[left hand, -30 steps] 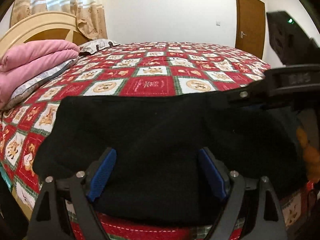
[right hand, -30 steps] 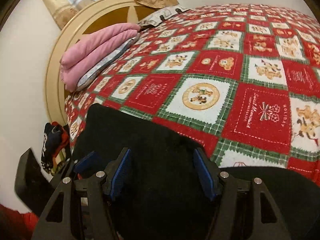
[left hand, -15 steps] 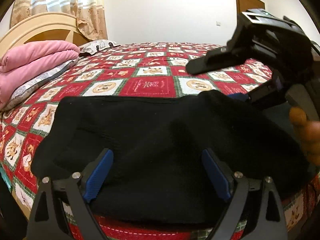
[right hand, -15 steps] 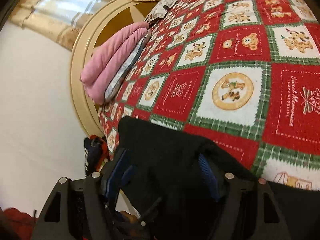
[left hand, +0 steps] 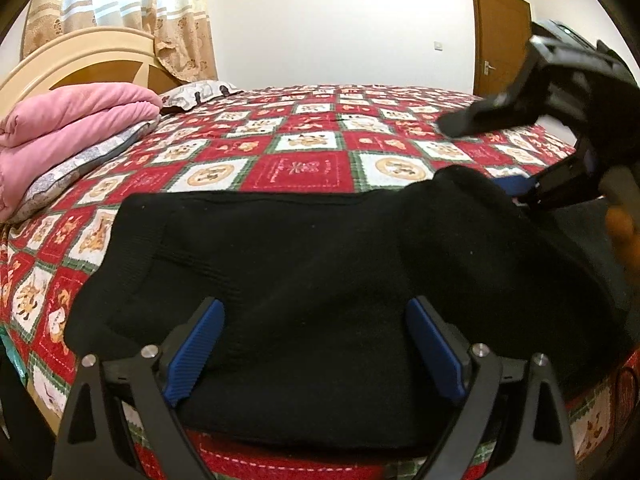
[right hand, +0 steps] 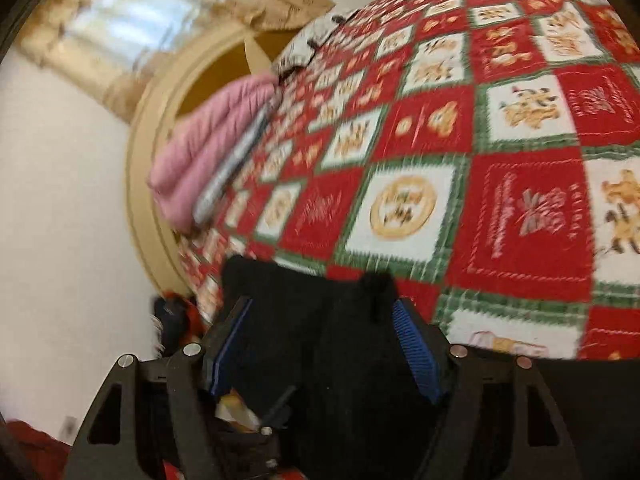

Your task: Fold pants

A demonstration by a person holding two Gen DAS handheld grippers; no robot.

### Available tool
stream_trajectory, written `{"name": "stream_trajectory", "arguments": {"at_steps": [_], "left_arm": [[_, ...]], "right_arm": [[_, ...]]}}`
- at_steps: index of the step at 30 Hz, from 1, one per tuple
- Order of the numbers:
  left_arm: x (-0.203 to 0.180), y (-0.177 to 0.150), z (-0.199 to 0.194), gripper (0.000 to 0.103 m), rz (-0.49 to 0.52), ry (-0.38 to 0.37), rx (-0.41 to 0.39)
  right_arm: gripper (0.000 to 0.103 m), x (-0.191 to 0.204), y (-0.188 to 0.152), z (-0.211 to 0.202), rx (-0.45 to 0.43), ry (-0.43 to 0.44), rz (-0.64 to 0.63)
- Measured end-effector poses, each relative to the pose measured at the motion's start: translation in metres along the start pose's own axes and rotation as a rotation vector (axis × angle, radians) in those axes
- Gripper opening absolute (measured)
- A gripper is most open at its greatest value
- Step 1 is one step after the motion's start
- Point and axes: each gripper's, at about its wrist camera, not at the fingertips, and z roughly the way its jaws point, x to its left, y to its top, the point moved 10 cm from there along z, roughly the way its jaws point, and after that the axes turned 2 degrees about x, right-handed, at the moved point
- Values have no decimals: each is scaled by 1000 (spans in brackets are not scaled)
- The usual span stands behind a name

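Black pants (left hand: 300,248) lie folded across the near edge of the bed. My left gripper (left hand: 314,308) hovers over their near hem, wide open, with the blue pads apart from the cloth's sides. At the right end my right gripper (left hand: 472,154) stands open and rolled, so one finger is high and the other low. A hump of the pants rises against the lower finger; bedspread shows under the upper one. In the blurred right wrist view, pants cloth (right hand: 344,360) fills the gap of the right gripper (right hand: 322,306), peaking beside one pad.
A red, white and green patchwork bedspread (left hand: 304,168) covers the bed. A folded pink quilt (left hand: 72,120) on a grey pillow lies at the left by the wooden headboard (left hand: 92,60). A brown door (left hand: 500,40) is at the far right. A hand (left hand: 622,228) holds the right gripper.
The right gripper rose from lying flat at the pants' right end, rolled, and pushed a hump of cloth up. The left jaws spread slightly wider; the left gripper stayed put.
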Motion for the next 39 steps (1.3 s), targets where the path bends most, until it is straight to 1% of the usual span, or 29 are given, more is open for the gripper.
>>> {"name": "stream_trajectory", "arguments": {"at_steps": [2, 4, 6, 7, 8, 9, 10, 11, 12, 14, 16, 17, 18, 19, 21, 22, 24, 26, 27, 28, 29, 31, 33, 34, 35, 36, 38, 39], "left_arm": [[0, 0, 0, 96, 3, 0, 0], [0, 0, 0, 96, 5, -3, 1], [0, -1, -1, 96, 7, -5, 0], [0, -2, -1, 96, 8, -5, -1], [0, -2, -1, 96, 9, -5, 1], [1, -1, -1, 96, 10, -8, 3], [1, -1, 0, 96, 10, -10, 6], [1, 0, 0, 96, 10, -15, 12], [0, 1, 0, 96, 9, -21, 19], [0, 5, -1, 96, 5, -42, 42], [-3, 7, -2, 96, 2, -60, 52], [-6, 9, -3, 96, -2, -71, 54], [-9, 11, -4, 96, -7, -83, 53], [-12, 12, -5, 96, -9, -92, 49], [-20, 12, -7, 96, -2, -106, 46], [-25, 9, -4, 96, 11, -105, 61], [-27, 4, 0, 97, 29, -80, 73], [-28, 3, -2, 97, 33, -67, 57], [-27, 4, -2, 98, 29, -69, 63], [-27, 4, -2, 99, 27, -71, 67], [-26, 4, -1, 99, 24, -73, 73], [-25, 3, -1, 101, 22, -72, 74], [-26, 3, -1, 101, 27, -65, 70], [-26, 3, 0, 102, 28, -63, 71], [-27, 3, 0, 102, 27, -62, 73], [-27, 3, 0, 102, 25, -62, 75], [-26, 4, 0, 102, 24, -65, 82], [-26, 4, 0, 102, 30, -71, 87]], "right_arm": [[73, 0, -5, 15, 22, -31, -27], [73, -2, 2, 19, 0, -67, -42], [71, -15, 11, 17, -30, -91, -10], [71, -29, 19, 7, -63, -157, 16], [71, -41, 23, -6, -99, -195, 25], [71, -47, 31, -32, -163, -224, 25], [71, -51, 34, -52, -202, -251, 19], [71, -57, 37, -75, -243, -302, 9], [71, -68, 38, -104, -290, -389, -5], [71, -102, 39, -171, -363, -616, 2], [71, -147, 32, -234, -386, -832, 78], [71, -168, 27, -260, -385, -909, 123], [71, -198, 20, -294, -390, -1002, 191], [71, -220, 15, -317, -384, -1054, 236], [71, -252, 8, -345, -365, -1114, 293], [71, -269, 5, -355, -333, -1139, 326], [71, -295, -2, -364, -285, -1143, 373], [71, -313, -5, -361, -220, -1165, 381], [71, -324, -7, -360, -179, -1205, 384], [71, -330, -12, -358, -154, -1225, 395], [71, -334, -16, -354, -149, -1206, 421], [59, -338, -20, -357, -164, -1176, 460], [27, -333, -22, -358, -161, -1163, 459], [15, -329, -22, -359, -161, -1136, 457], [5, -326, -23, -363, -163, -1133, 461], [5, -321, -25, -368, -179, -1120, 468], [5, -307, -29, -384, -278, -1032, 493], [5, -292, -33, -399, -357, -970, 505]]}}
